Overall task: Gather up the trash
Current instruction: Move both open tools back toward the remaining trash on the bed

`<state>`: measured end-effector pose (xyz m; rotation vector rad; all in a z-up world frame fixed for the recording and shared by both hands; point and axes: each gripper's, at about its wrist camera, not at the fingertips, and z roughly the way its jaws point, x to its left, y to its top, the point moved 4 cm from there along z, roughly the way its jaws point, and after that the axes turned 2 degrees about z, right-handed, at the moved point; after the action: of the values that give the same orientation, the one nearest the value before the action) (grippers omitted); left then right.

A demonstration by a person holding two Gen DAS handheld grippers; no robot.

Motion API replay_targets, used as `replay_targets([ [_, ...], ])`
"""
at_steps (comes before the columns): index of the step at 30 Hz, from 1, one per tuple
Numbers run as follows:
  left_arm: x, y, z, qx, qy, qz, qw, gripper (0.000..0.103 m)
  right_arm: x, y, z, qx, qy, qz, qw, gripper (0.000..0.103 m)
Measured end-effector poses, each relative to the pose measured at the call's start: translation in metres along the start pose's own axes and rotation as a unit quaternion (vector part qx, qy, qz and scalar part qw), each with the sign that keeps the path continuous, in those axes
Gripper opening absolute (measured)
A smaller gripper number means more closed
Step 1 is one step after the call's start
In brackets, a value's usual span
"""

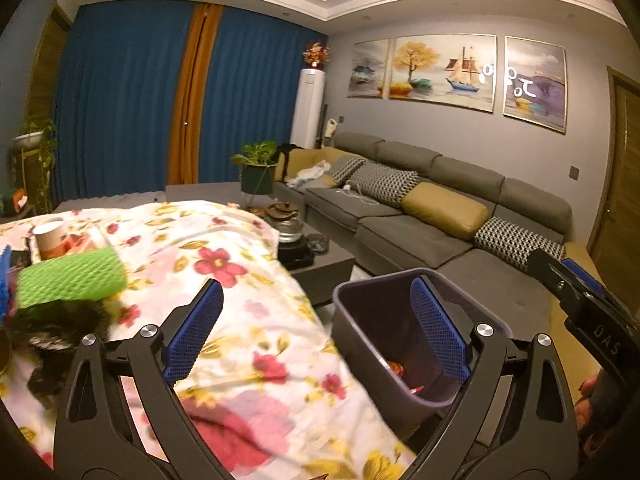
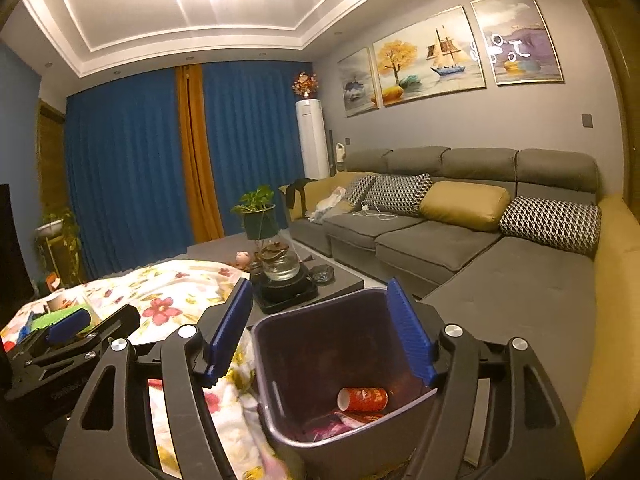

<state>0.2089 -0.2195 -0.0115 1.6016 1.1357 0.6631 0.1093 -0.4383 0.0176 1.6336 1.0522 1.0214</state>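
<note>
A dark grey trash bin stands at the edge of the table covered with a floral cloth. Inside the bin lie a red paper cup and a pink wrapper. My right gripper is open and empty, directly over the bin. My left gripper is open and empty above the cloth, left of the bin. On the cloth at the left lie a green foam net, a paper cup and a dark clump.
A grey sectional sofa with patterned and yellow cushions runs along the right. A glass teapot on a black tray and a potted plant stand on the far part of the table. Blue curtains cover the back wall.
</note>
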Motion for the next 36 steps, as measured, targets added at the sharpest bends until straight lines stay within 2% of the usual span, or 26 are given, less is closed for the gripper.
replay_targets([
  [11, 0.046, -0.006, -0.046, -0.005, 0.046, -0.014, 0.9988, 0.093, 0.045, -0.014, -0.027, 0.002, 0.019, -0.016, 1.000, 0.069],
  [18, 0.080, -0.012, -0.070, -0.006, 0.094, -0.015, 0.9955, 0.093, 0.070, -0.024, -0.035, 0.015, 0.042, -0.017, 0.999, 0.069],
  [23, 0.116, -0.021, -0.091, -0.006, 0.135, -0.026, 0.9905, 0.093, 0.094, -0.034, -0.039, 0.025, 0.065, -0.022, 0.997, 0.069],
  [30, 0.172, -0.031, -0.120, -0.010, 0.198, -0.047, 0.9789, 0.093, 0.130, -0.045, -0.041, 0.036, 0.099, -0.035, 0.994, 0.069],
  [36, 0.211, -0.038, -0.142, -0.014, 0.238, -0.054, 0.9696, 0.093, 0.166, -0.056, -0.038, 0.046, 0.129, -0.048, 0.989, 0.069],
])
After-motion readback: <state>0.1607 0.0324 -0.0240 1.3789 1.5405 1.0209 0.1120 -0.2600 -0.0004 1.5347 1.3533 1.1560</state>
